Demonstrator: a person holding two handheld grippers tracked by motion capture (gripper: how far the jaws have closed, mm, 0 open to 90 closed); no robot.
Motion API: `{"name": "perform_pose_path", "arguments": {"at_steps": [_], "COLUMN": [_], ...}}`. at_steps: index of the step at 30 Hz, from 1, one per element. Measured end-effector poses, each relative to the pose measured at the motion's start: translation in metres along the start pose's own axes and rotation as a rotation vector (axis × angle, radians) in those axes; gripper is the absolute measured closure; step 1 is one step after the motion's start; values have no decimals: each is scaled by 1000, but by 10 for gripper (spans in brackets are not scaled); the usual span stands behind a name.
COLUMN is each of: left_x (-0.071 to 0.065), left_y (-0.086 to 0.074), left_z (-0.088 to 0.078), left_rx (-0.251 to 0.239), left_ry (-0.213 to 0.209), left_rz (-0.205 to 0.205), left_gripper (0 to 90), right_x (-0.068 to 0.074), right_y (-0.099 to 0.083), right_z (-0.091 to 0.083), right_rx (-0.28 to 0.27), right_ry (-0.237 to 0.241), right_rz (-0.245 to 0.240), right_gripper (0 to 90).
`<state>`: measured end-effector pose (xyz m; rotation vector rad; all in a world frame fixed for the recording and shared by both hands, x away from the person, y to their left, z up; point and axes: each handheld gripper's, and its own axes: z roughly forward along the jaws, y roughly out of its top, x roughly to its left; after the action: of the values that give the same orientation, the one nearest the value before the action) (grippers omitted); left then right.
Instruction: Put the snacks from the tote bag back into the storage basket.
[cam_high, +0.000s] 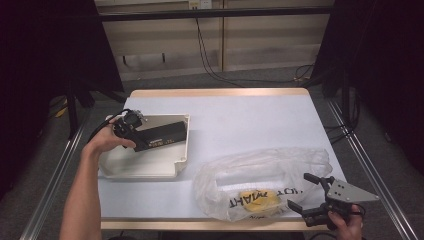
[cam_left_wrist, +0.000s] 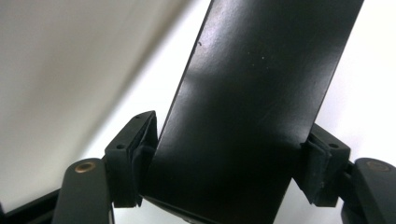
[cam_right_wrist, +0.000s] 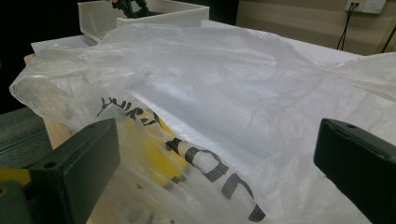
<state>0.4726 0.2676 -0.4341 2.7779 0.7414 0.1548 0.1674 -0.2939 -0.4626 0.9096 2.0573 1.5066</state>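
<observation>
A flat black box (cam_high: 162, 135) lies slantwise inside a cream tray (cam_high: 145, 172) at the table's left. My left gripper (cam_high: 142, 136) reaches into the tray at the box's near end. In the left gripper view the box (cam_left_wrist: 257, 84) stands between the two jaws of the left gripper (cam_left_wrist: 224, 158), whose pads sit right beside its long edges without clearly pressing on them. A crumpled clear plastic bag (cam_high: 260, 180) with black lettering and something yellow (cam_high: 257, 200) inside lies at the front right. My right gripper (cam_high: 300, 191) stands open at the bag's right end, its jaws (cam_right_wrist: 219, 163) wide before the plastic (cam_right_wrist: 210, 70).
The tray's (cam_right_wrist: 140, 16) far wall shows beyond the bag in the right gripper view. The white tabletop (cam_high: 240, 120) lies bare at the back and centre. Metal rails (cam_high: 367, 165) run along both sides of the table, and cables lie on the floor behind it.
</observation>
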Motion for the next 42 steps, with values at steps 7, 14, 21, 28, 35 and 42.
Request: {"name": "perform_pose_path", "arguments": {"at_steps": [7, 14, 21, 28, 35, 42], "left_x": [-1, -2, -7, -13, -34, -56], "left_y": [1, -4, -9, -23, -37, -56], "left_z": [1, 1, -13, -31, -52, -55], "left_rx": [7, -62, -156, -241, -349, -416], "left_ry": [9, 22, 53, 81, 118, 149], "left_rz": [-21, -63, -126, -181, -222, -261], "left_gripper": [284, 225, 139, 210, 454, 686], "right_x": [0, 0, 1, 1, 1, 2], "right_y": [0, 0, 0, 1, 1, 1], "right_z": [0, 0, 1, 0, 1, -1], "right_rx": [-1, -3, -1, -6, -5, -8], "right_ry": [-1, 0, 4, 0, -1, -2], "right_rz": [3, -3, -2, -1, -4, -3], "right_gripper": [0, 0, 0, 0, 0, 0]}}
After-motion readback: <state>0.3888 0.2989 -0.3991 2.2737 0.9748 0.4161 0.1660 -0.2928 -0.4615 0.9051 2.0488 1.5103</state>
